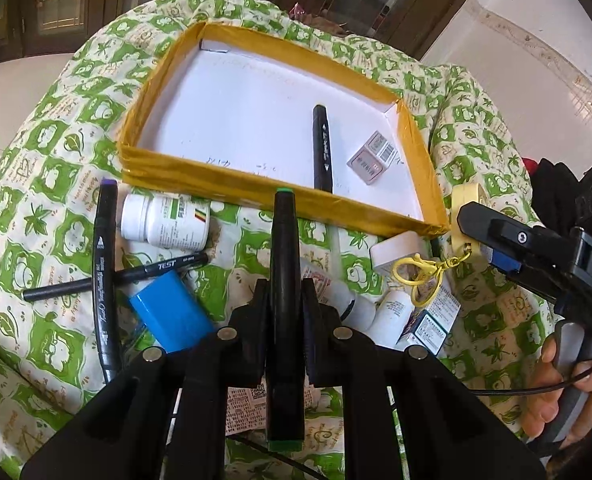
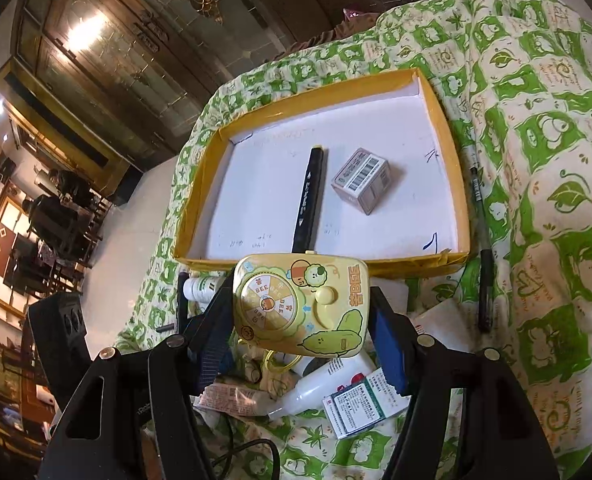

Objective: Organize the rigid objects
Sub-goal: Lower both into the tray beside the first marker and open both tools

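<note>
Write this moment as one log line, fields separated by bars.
left gripper: shut on green-capped marker | right gripper: shut on yellow toy | yellow tray: black marker, small box

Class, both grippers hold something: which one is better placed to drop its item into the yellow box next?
Probably right: the right gripper holds the yellow toy just at the yellow box edge.

Inside the tray (image 1: pixel 408 140) a marker (image 1: pixel 322 148) lies left of a small box (image 1: pixel 372 158) (apart), bottles (image 1: pixel 163 222) before it.

The thin black pen (image 1: pixel 115 279) reads "TEST". The right gripper (image 1: pixel 470 216) body shows "DAS", cut off at the edge. The yellow toy (image 2: pixel 302 306) reads "BEE" on its side and repeated around its dial. Other labels illegible.
</note>
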Available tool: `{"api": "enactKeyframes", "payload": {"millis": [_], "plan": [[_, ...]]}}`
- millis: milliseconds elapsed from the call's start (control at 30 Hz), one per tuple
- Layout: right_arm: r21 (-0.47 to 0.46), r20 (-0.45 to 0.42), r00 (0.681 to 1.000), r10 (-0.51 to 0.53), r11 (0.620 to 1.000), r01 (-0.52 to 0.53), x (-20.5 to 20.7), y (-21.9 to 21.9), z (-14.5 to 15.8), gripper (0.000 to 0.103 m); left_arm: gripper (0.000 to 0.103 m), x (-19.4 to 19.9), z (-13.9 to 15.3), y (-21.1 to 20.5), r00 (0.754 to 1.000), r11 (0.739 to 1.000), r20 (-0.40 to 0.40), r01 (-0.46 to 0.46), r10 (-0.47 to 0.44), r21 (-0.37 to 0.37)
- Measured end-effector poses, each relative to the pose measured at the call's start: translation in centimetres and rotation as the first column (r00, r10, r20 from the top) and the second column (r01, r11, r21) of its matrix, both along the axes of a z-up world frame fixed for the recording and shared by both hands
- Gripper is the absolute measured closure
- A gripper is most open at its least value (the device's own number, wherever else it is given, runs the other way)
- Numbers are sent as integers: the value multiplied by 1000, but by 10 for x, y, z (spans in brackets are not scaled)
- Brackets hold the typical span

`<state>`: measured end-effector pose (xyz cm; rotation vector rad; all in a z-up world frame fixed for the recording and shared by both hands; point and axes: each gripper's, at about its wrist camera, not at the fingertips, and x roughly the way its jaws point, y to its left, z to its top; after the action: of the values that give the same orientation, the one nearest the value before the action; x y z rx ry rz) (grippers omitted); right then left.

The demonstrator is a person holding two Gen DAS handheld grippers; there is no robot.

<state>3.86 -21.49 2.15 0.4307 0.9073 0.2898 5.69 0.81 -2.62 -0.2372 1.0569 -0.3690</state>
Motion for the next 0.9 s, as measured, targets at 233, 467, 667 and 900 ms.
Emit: {"api": "enactKeyframes", "payload": {"millis": [233, 467, 667, 900], "plan": [[18, 19, 999, -28, 999, 28, 7, -12, 9, 43, 91, 9, 20, -4, 999, 1000, 43, 8, -8, -14], [21, 18, 999, -47, 999, 47, 17, -23, 10, 43, 91, 20, 40, -14, 996, 999, 87, 32, -31, -13], [31, 8, 998, -55, 998, 55, 19, -28, 6, 43, 91, 23, 46, -17, 993, 1000, 117, 30, -28, -9], [13, 2, 999, -42, 999, 42, 26, -26, 7, 43, 91, 30, 46, -14, 992, 1000, 126, 18, -17, -3]]}}
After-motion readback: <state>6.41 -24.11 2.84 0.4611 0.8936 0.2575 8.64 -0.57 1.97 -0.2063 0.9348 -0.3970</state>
